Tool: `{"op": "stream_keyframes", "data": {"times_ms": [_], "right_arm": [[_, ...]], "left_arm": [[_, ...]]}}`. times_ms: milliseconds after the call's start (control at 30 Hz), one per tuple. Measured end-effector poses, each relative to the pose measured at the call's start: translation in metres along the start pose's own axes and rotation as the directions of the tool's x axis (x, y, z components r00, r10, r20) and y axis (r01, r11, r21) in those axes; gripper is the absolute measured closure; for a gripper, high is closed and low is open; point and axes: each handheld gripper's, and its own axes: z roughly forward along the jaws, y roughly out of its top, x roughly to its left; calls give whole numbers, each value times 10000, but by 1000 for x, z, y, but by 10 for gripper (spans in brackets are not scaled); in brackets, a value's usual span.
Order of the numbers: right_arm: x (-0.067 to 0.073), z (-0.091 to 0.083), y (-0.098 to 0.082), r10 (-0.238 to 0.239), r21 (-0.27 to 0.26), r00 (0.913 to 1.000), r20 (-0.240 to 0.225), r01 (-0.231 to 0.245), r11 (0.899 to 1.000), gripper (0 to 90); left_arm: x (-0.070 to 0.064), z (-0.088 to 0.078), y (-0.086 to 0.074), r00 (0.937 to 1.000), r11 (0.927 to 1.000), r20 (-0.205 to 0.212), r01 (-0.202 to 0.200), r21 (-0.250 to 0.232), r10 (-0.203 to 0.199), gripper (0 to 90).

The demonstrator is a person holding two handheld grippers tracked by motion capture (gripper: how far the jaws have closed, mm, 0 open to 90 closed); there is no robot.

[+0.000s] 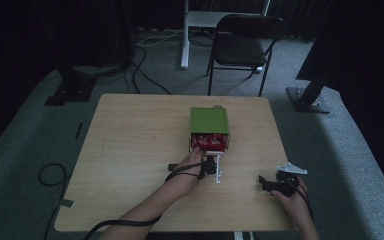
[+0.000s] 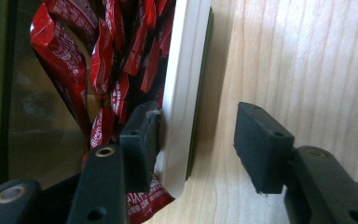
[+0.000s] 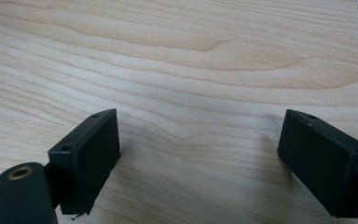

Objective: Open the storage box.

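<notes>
Green box (image 1: 209,120) lying on the wooden table (image 1: 130,150), a little right of the middle and nearer the far edge than the near one, open end facing the near edge. Packed with red packets (image 1: 209,141) (glossy wrappers with white print, crumpled together). White flap (image 1: 219,161) hanging out of the open end toward the near edge.

Left gripper (image 1: 211,165) just in front of that opening, hand behind it, cable trailing back along the forearm. Seen in the left gripper view: left gripper (image 2: 196,144) with jaws astride the white flap (image 2: 182,93), one pad (image 2: 140,140) inside the box against the flap's inner face among the red packets (image 2: 107,70), the other pad (image 2: 261,144) outside over bare table (image 2: 307,70), apart from the flap. Not yet clamped; nothing pinched.

Right gripper (image 1: 275,182) resting near the table's near right corner, well apart from the box, grey three-cornered plate on top. Seen in the right gripper view: right gripper (image 3: 198,158) released, jaws spread wide over bare table (image 3: 191,70), nothing between them.
</notes>
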Motion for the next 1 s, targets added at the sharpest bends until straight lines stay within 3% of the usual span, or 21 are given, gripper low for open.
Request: {"op": "stream_keyframes", "data": {"times_ms": [333,400,433,500,533,567,1000], "right_arm": [[0,0,0,-46,11,10000,34,46,10000,121],[0,0,0,-45,11,10000,33,45,10000,122],[0,0,0,-47,12,10000,36,47,10000,121],[0,0,0,-43,16,10000,40,43,10000,121],[0,0,0,-43,16,10000,40,43,10000,121],[0,0,0,-43,16,10000,40,42,10000,121],[0,0,0,-44,17,10000,41,44,10000,121]], "left_arm": [[0,8,3,10000,9998,-4,-56,201,57,524],[-2,11,3,9996,9993,-127,-230,279,234,528],[-4,12,4,9983,9984,-385,-435,353,448,547],[-4,12,4,9968,9980,-592,-519,354,539,636],[-3,12,4,9964,9982,-696,-462,383,487,636],[-1,11,4,9963,9985,-772,-357,417,388,725],[0,10,6,9959,9962,-607,-641,586,677,746]]}}
